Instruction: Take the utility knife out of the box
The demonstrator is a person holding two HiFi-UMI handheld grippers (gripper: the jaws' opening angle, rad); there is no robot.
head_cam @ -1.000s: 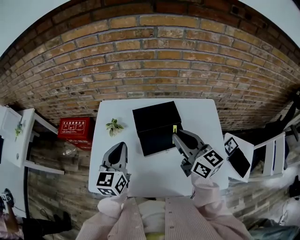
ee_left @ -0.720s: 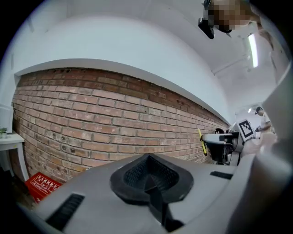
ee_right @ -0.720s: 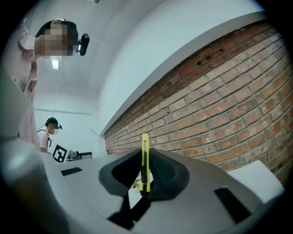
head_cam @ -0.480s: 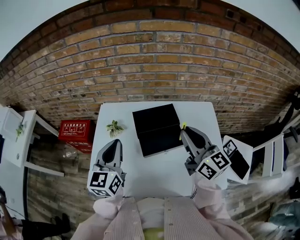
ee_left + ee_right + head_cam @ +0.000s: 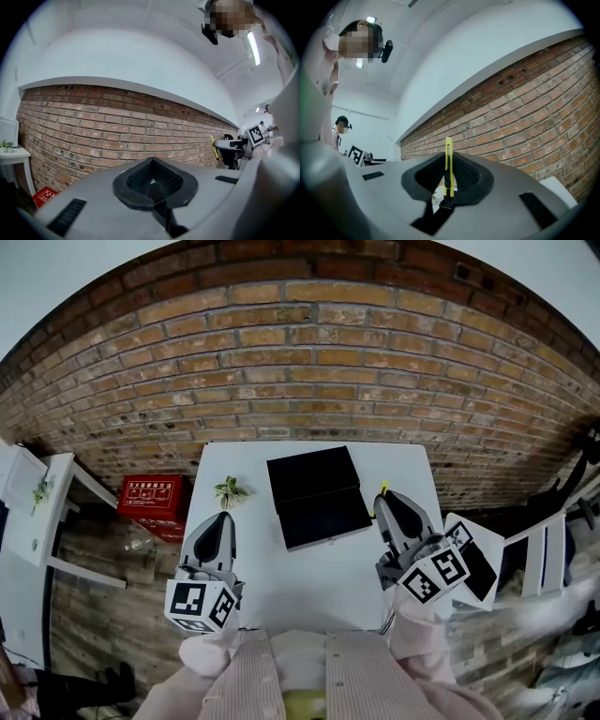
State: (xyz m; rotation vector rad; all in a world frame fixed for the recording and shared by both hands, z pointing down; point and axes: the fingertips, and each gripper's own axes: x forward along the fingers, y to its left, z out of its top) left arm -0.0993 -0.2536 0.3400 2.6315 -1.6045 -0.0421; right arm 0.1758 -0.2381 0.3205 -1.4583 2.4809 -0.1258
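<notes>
The black box [image 5: 317, 498] lies open in two halves on the white table [image 5: 403, 465]. A yellow utility knife [image 5: 448, 165] stands upright between the jaws of my right gripper [image 5: 447, 183], which is shut on it. In the head view the right gripper [image 5: 386, 499] hangs to the right of the box, with the knife's yellow tip [image 5: 382, 488] poking out past it. My left gripper [image 5: 221, 521] hovers left of the box, shut and holding nothing. The left gripper view shows the left gripper [image 5: 152, 180] with its pads together, and the knife [image 5: 213, 146] far off at the right.
A small green sprig [image 5: 230, 491] lies on the table left of the box. A red case [image 5: 150, 498] sits on the floor at the left, beside a white side table [image 5: 42, 512]. A white stand with a dark panel [image 5: 476, 563] is at the right. Behind the table is a brick wall [image 5: 309, 381].
My right gripper has lifted and moved right, off the box, with the knife in it. My left gripper has risen and drifted left, still shut.
</notes>
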